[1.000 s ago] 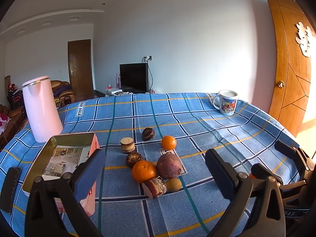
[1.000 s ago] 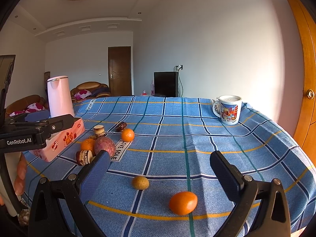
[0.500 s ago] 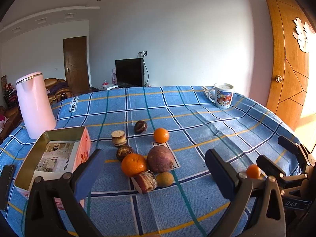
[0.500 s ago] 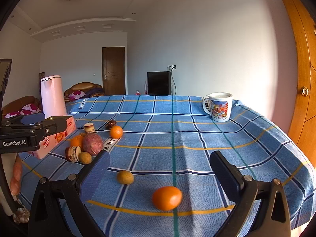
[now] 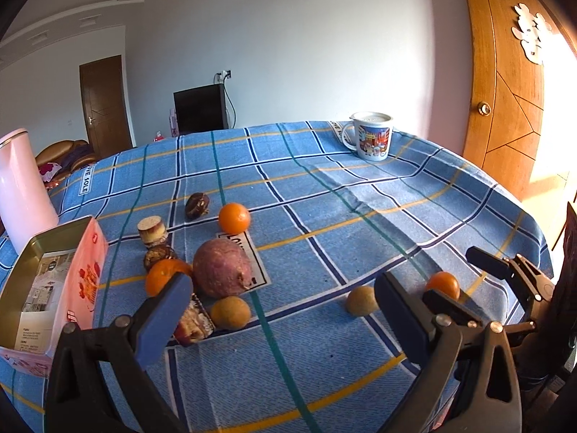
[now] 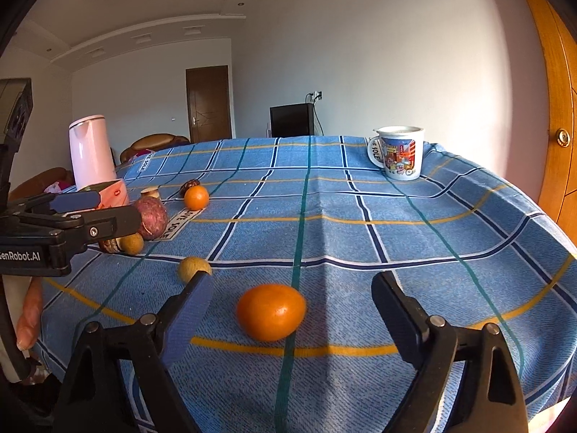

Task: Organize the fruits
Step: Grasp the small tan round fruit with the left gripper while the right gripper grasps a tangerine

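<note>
Right wrist view: right gripper (image 6: 292, 303), black frame with blue pads, jaws spread wide, holding nothing. One glossy orange tangerine (image 6: 271, 311) lies on the blue plaid tablecloth (image 6: 414, 245) between the two fingers, touching neither. One small tan round fruit (image 6: 193, 268) sits just beyond the left pad (image 6: 187, 310), partly covered by it; contact cannot be told.

Left wrist view: left gripper (image 5: 281, 317), same build, jaws likewise wide apart and empty, above the cloth. Fruit cluster near its left finger:
- large purple-red round fruit (image 5: 221, 269), centre of group
- orange tangerine (image 5: 164, 276) just beside it, partly behind the pad
- small tan fruit (image 5: 230, 312) in front
- cut reddish piece (image 5: 193, 321) beside that
- dark brown round fruit (image 5: 158, 254)
- pale-topped cut piece (image 5: 153, 230)
- second dark brown fruit (image 5: 197, 205)
- small orange tangerine (image 5: 234, 217), slightly apart

Other items: open pink tin box (image 5: 54, 288) at left edge, touching no fruit; pink-white kettle (image 5: 21, 187) behind it; printed white mug (image 5: 371, 140) at far right, well apart.
</note>
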A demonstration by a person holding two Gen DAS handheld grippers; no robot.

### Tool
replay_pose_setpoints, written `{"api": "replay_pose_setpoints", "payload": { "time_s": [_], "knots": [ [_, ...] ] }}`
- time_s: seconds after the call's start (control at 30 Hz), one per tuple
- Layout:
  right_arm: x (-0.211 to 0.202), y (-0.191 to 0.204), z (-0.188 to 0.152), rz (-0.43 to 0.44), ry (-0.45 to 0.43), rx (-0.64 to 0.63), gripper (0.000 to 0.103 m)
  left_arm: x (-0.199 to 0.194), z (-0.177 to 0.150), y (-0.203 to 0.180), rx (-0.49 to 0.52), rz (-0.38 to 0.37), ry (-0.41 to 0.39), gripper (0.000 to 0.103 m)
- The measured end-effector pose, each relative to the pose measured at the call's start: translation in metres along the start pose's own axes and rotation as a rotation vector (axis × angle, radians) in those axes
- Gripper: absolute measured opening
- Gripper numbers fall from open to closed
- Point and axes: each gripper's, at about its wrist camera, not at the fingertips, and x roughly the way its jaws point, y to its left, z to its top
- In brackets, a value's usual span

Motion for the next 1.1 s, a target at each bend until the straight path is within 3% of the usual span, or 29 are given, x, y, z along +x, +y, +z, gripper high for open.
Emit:
{"api": "replay_pose_setpoints", "payload": {
  "time_s": [0.03, 0.2, 0.33, 0.4, 0.63, 0.73, 0.83, 0.97, 1.1],
  "knots": [
    [0.004, 0.0, -0.001, 0.003, 0.01, 0.0, 0.085, 0.002, -0.001, -0.002, 0.003, -0.003, 0.005, 0.103],
    [0.016, -0.002, -0.007, 0.066, 0.073, 0.0, 0.041, 0.013, -0.003, -0.012, 0.025, -0.04, 0.047, 0.102],
    [0.008, -0.01, -0.008, 0.074, 0.042, 0.027, 0.041, 0.022, -0.003, -0.02, 0.041, -0.073, 0.084, 0.094],
    [0.006, -0.017, -0.008, 0.061, 0.029, 0.039, 0.041, 0.029, -0.003, -0.025, 0.044, -0.094, 0.106, 0.086],
    [-0.002, -0.036, -0.01, 0.051, 0.002, 0.095, 0.041, 0.047, -0.003, -0.04, 0.05, -0.157, 0.192, 0.08],
    [-0.003, -0.036, -0.009, 0.061, -0.008, 0.101, 0.041, 0.055, -0.007, -0.042, 0.043, -0.186, 0.25, 0.061],
    [-0.006, -0.033, -0.009, 0.071, -0.02, 0.099, 0.042, 0.052, -0.008, -0.046, 0.069, -0.157, 0.237, 0.053],
    [-0.008, -0.03, -0.007, 0.081, -0.034, 0.096, 0.042, 0.049, -0.008, -0.041, 0.064, -0.145, 0.228, 0.029],
    [-0.008, -0.026, -0.005, 0.086, -0.041, 0.093, 0.042, 0.044, -0.009, -0.035, 0.061, -0.135, 0.203, 0.029]
  ]
}}
